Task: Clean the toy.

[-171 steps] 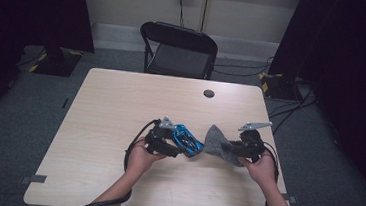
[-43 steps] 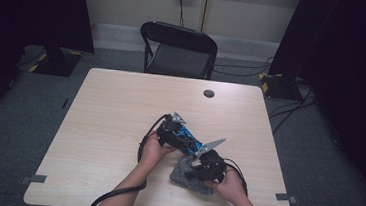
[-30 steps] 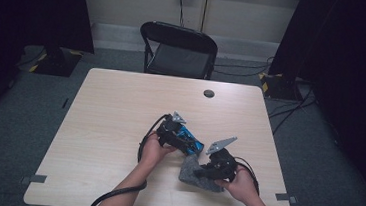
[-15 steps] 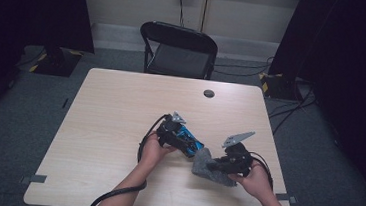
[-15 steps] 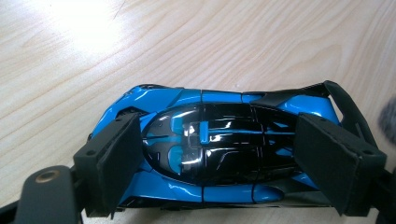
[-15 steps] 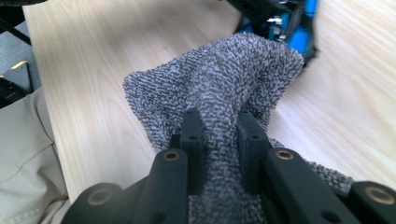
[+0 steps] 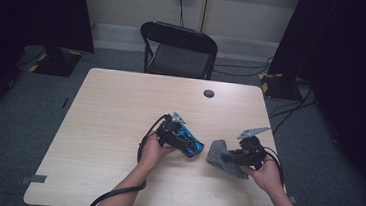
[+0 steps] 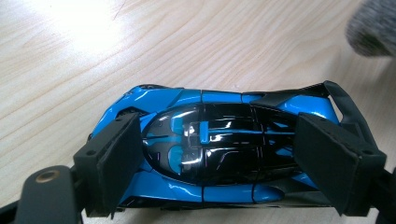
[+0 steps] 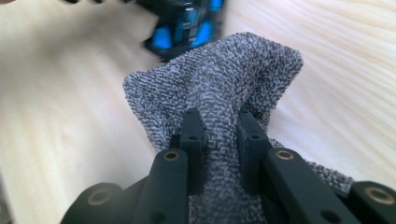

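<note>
A blue and black toy car (image 7: 190,141) (image 8: 219,147) rests on the wooden table (image 7: 115,112), and my left gripper (image 7: 187,143) (image 8: 219,161) is shut on it, one pad at each end. To its right lies a bunched grey cloth (image 7: 219,154) (image 9: 219,88). My right gripper (image 7: 228,159) (image 9: 219,140) is shut on a fold of that cloth and holds it a short way right of the car. Part of the car (image 9: 187,25) shows blurred beyond the cloth in the right gripper view.
A black folding chair (image 7: 180,50) stands behind the table's far edge. A small dark round cap (image 7: 209,93) sits in the tabletop near the back. Black cables (image 7: 113,192) trail from both grippers toward the front edge. Dark curtains flank the room.
My right gripper has carried the grey cloth to the right, away from the car. The left gripper and the car have stayed in place.
</note>
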Motion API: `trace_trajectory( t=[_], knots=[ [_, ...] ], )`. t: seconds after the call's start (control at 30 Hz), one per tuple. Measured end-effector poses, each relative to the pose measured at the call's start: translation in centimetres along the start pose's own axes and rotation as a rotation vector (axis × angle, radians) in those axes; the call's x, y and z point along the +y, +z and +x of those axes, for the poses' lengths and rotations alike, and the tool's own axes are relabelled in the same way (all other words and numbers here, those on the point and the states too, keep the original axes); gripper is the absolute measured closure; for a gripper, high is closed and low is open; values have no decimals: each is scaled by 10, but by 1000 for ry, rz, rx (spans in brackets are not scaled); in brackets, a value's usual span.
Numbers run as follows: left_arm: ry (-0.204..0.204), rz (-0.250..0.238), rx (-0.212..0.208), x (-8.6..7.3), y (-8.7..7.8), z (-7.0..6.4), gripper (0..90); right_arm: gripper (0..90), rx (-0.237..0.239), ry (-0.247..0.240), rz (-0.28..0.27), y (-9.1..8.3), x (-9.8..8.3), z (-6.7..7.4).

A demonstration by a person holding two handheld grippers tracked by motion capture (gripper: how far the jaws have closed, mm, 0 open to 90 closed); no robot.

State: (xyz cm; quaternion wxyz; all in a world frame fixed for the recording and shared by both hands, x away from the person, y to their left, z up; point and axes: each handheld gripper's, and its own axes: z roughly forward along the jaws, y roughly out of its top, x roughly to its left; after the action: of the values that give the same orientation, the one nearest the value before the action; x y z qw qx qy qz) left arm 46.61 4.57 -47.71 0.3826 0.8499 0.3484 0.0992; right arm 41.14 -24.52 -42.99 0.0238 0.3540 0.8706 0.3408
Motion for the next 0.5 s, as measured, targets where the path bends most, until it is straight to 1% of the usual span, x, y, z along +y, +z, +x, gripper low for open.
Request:
trace_trajectory(
  t=[0.1,0.2,0.23,0.27,0.3,0.33,0.4,0.47,0.5],
  knots=[
    [0,0,-1,0,0,0,159,765,-43,27,6,5,0,-8],
    [0,-3,-2,-1,0,0,159,765,-75,53,10,12,1,-14],
    [-1,-4,-2,-1,0,0,160,765,-78,62,10,15,1,-15],
    [-3,-8,-1,-1,0,0,159,765,-87,65,10,17,1,-16],
    [-3,-8,-1,-1,0,0,159,765,-110,74,13,20,2,-18],
    [-1,-6,-2,-1,0,0,159,765,-115,84,12,22,2,-20],
    [0,-3,-1,0,0,0,159,764,-141,96,11,27,3,-23],
    [1,-1,0,0,0,0,159,764,-148,106,14,31,4,-24],
    [0,-1,-1,0,0,0,160,764,-161,109,13,34,5,-24]
  ],
)
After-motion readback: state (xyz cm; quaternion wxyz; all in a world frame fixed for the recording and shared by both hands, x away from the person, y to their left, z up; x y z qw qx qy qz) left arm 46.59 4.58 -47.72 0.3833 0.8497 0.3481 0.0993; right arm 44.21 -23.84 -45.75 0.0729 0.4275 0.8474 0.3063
